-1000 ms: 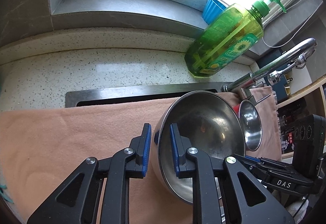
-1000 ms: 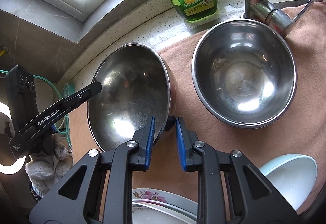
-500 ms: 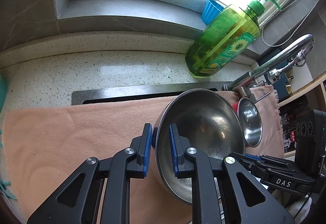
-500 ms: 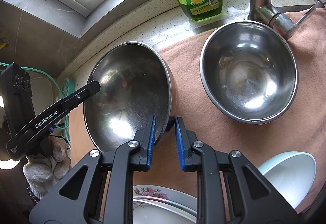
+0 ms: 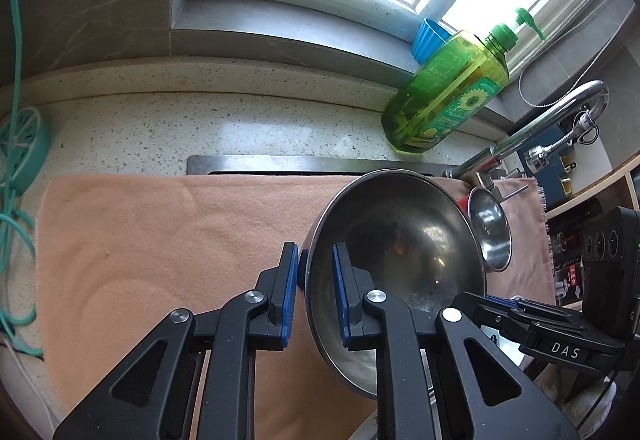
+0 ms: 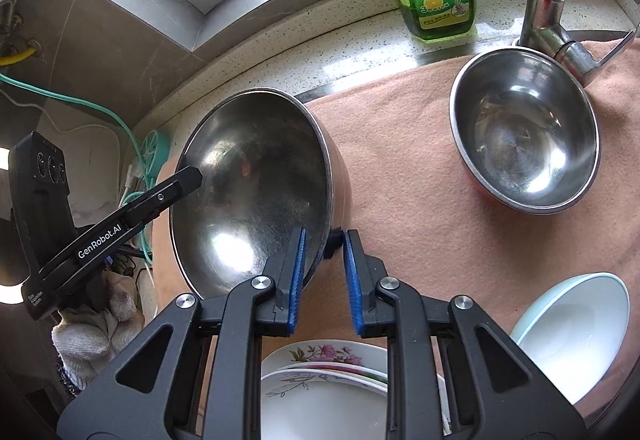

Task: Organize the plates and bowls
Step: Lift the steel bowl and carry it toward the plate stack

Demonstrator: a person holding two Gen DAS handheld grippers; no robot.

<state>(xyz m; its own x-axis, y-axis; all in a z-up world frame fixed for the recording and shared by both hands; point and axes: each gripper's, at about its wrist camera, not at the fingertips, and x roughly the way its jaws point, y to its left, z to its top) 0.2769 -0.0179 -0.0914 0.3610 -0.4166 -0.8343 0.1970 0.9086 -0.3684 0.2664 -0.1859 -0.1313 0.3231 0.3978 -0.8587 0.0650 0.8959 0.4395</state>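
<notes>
The left hand-held gripper [image 5: 314,290] was clamped on the rim of the large steel bowl [image 5: 400,260], one pad inside and one outside, holding it tilted above the peach cloth [image 5: 160,240]. The right hand-held gripper [image 6: 325,278] straddled the opposite rim with its pads narrowly apart, and whether it gripped could not be told; the small steel bowl [image 6: 524,132] sat ahead to its right.

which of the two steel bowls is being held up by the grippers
The larger steel bowl on the left, tilted with both the left gripper and right gripper clamped on its rim. The smaller steel bowl sits untouched by the faucet.
</notes>
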